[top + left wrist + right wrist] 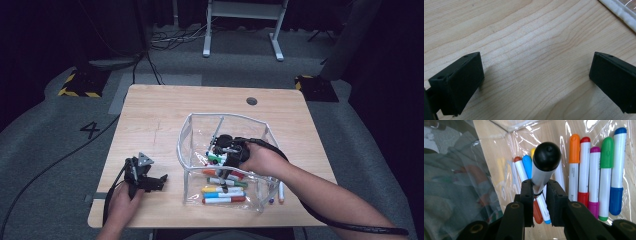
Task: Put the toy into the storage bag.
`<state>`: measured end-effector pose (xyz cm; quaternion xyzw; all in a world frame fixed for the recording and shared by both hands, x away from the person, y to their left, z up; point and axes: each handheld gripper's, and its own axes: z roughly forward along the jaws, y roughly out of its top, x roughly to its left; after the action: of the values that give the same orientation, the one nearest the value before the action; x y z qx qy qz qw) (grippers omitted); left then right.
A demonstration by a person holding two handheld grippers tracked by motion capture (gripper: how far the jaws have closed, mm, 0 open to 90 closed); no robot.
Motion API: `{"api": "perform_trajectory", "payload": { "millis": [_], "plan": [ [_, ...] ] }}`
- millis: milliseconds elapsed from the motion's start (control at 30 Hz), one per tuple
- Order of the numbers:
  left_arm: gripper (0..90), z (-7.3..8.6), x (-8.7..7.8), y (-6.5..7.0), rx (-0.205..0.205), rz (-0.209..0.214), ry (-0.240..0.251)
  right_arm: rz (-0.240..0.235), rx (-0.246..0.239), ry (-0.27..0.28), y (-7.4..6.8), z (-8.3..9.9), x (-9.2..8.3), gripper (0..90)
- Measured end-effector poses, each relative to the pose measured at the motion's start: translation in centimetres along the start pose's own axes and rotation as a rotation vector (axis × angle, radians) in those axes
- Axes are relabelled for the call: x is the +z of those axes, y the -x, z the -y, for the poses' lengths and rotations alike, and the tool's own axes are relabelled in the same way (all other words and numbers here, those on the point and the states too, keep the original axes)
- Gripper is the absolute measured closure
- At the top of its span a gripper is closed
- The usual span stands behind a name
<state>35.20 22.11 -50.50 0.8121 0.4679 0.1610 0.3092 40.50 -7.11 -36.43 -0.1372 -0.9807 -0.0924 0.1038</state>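
A clear plastic pouch [186, 131] stands open on the wooden table [150, 115]. Several coloured markers [223, 195] lie flat on its bottom. My right gripper [224, 176] reaches down into the pouch, shut on a white marker with a black cap [546, 156]. That marker sticks out past the jaws, above the lying ones. In the right gripper view [540, 188], orange, red, magenta, green and blue markers [595, 177] lie side by side at the right. My left gripper [160, 182] rests on the table left of the pouch, open, with bare wood between its jaws [536, 75].
Two more markers [280, 192] lie by the pouch's front right corner. The pouch's white edge [621, 11] lies just beyond the left gripper. A round cable hole [251, 101] sits at the table's far side. Cables trail off the table's front edge.
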Motion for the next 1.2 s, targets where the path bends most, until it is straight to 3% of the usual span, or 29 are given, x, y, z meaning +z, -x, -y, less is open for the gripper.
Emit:
{"api": "perform_trajectory", "payload": {
  "millis": [367,800,867,967,1200],
  "plan": [
    [0.0,0.0,0.0,0.0,0.0,0.001,0.001,0.008,-0.002,-0.076,0.5,0.4,1.3,76.2],
    [0.0,0.0,0.0,0.0,-0.002,0.0,-0.001,-0.013,-0.001,-0.161,0.6,0.4,2.8,74.8],
    [0.0,0.0,0.0,0.0,0.0,0.001,0.001,-0.01,-0.005,-0.149,0.7,0.4,2.9,60.9],
    [0.0,0.0,0.0,0.0,-0.001,0.0,-0.001,-0.007,0.01,-0.129,0.8,0.4,2.7,56.8],
    [0.0,0.0,0.0,0.0,-0.001,0.0,-0.001,0.024,0.027,0.073,0.7,0.9,-0.8,52.2]
  ]
}}
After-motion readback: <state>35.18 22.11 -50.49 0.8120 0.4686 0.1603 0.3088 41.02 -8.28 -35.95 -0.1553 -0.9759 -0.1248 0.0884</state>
